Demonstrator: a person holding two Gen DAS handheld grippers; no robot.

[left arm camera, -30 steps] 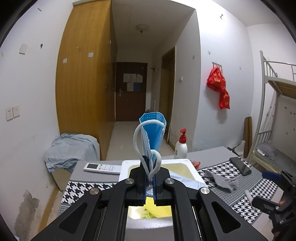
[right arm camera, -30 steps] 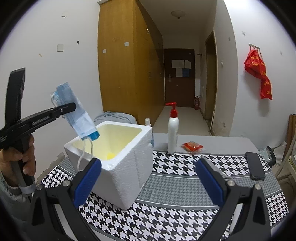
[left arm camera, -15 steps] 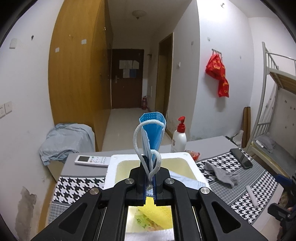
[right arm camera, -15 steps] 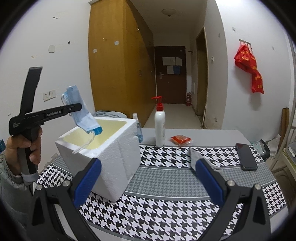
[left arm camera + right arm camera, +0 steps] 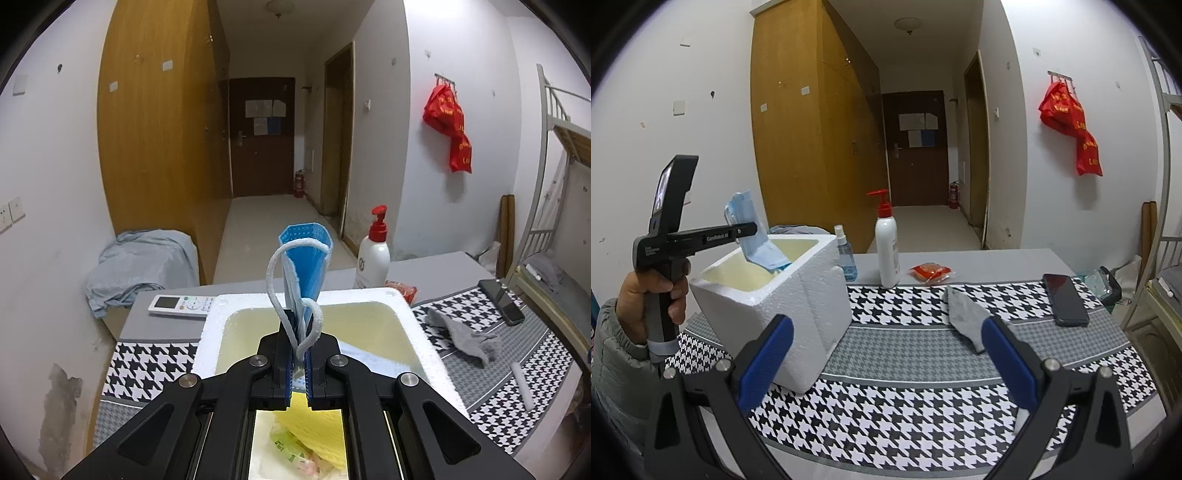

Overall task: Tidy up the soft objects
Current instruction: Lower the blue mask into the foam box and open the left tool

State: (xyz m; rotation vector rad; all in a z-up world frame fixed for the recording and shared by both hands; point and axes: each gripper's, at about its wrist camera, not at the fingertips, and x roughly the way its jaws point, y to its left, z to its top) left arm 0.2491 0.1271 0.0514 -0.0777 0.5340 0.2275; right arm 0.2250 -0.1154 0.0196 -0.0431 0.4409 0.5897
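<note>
The left gripper (image 5: 298, 363) is clamped on a blue mask (image 5: 304, 266), and it holds the mask over the open foam box (image 5: 417, 332). The jaws pinch the mask near one end, together with a loop of its white ear strap, so most of the mask stands up past the fingers. In the right view the lower end of the mask (image 5: 757, 240) hangs down inside the box mouth (image 5: 812, 295). I judge this is the reason for the position: if the jaws open here, the mask falls into the box and not on the table. The strap loop lies around the fingers, so it may catch on them at the release

In the box some things lie already: a yellow cloth (image 5: 314, 424), a small packet (image 5: 291, 446) and a pale blue sheet (image 5: 373, 360), maybe another mask. So the box seems to be the place for the soft things

The right gripper (image 5: 886, 358) is wide apart and holds nothing. It waits low over the checked cloth (image 5: 905, 406), and its fingers frame the grey sock (image 5: 964, 314), which lies flat on this cloth, well apart from the box. I think the sock is the next soft thing to take, and the open jaws are ready for it

The lotion bottle (image 5: 886, 243), the spray bottle (image 5: 846, 254), the red packet (image 5: 931, 269), the phone (image 5: 1065, 299) and the remote (image 5: 181, 304) are hard things and stay out of the work
</note>
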